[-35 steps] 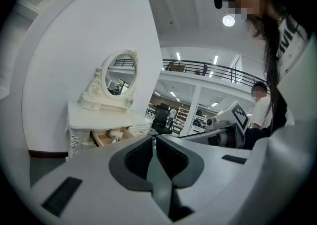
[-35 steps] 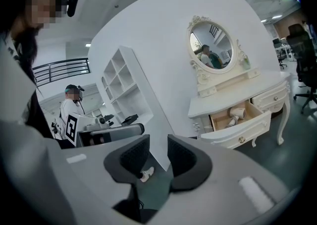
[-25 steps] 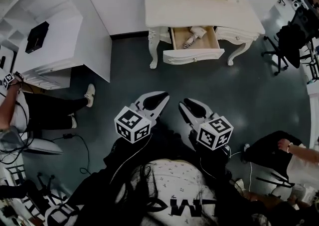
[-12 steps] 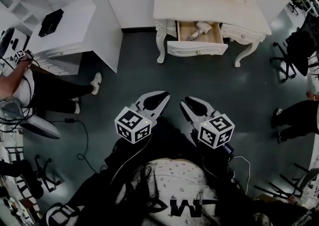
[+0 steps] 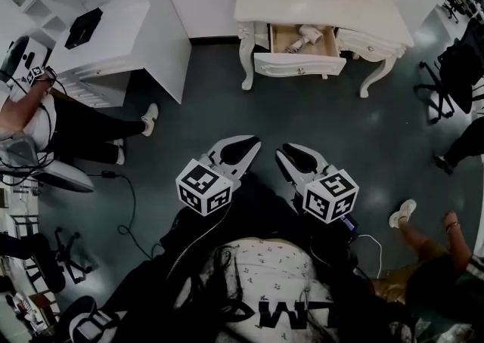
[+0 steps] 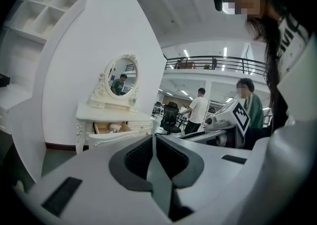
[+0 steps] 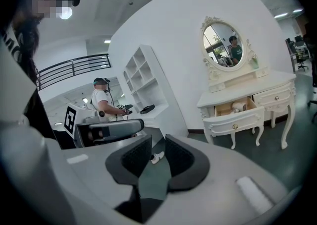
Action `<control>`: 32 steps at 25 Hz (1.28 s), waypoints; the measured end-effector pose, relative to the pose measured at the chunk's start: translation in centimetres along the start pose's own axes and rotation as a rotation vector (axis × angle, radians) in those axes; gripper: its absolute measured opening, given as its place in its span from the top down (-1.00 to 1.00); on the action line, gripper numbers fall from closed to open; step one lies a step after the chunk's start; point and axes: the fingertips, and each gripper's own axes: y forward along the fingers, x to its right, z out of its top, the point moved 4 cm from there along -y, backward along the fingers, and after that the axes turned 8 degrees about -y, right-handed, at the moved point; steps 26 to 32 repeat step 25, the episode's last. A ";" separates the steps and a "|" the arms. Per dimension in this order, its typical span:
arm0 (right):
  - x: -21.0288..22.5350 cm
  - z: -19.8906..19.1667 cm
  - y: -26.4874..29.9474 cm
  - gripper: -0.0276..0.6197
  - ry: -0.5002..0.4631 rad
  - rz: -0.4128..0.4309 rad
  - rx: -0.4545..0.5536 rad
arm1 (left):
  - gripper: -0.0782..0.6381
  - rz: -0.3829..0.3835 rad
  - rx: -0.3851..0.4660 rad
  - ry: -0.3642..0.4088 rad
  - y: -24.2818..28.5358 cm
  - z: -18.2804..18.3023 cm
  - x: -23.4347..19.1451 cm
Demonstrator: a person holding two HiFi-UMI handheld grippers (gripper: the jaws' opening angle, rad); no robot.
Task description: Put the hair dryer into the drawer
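Note:
The white hair dryer (image 5: 301, 36) lies inside the open drawer (image 5: 299, 66) of the white dressing table (image 5: 318, 9), far ahead at the top of the head view. It also shows in the drawer in the left gripper view (image 6: 115, 128) and the right gripper view (image 7: 239, 106). My left gripper (image 5: 253, 140) and right gripper (image 5: 281, 151) hover side by side close to my body, well short of the table. Both are shut, with nothing between the pads (image 6: 141, 152), (image 7: 136, 157).
A white desk with shelves (image 5: 106, 32) stands at the left, and a seated person (image 5: 45, 118) is beside it. A cable (image 5: 128, 205) trails on the dark floor. An office chair (image 5: 454, 77) and a person's legs (image 5: 423, 236) are at the right.
The dressing table has slid up and to the right in the head view. People at the right have walked. Both grippers keep the same pose in front of me.

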 end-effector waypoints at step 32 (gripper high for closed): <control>0.6 -0.6 -1.0 0.64 0.000 -0.008 0.006 | 0.77 -0.017 -0.033 0.029 1.2 -0.9 1.0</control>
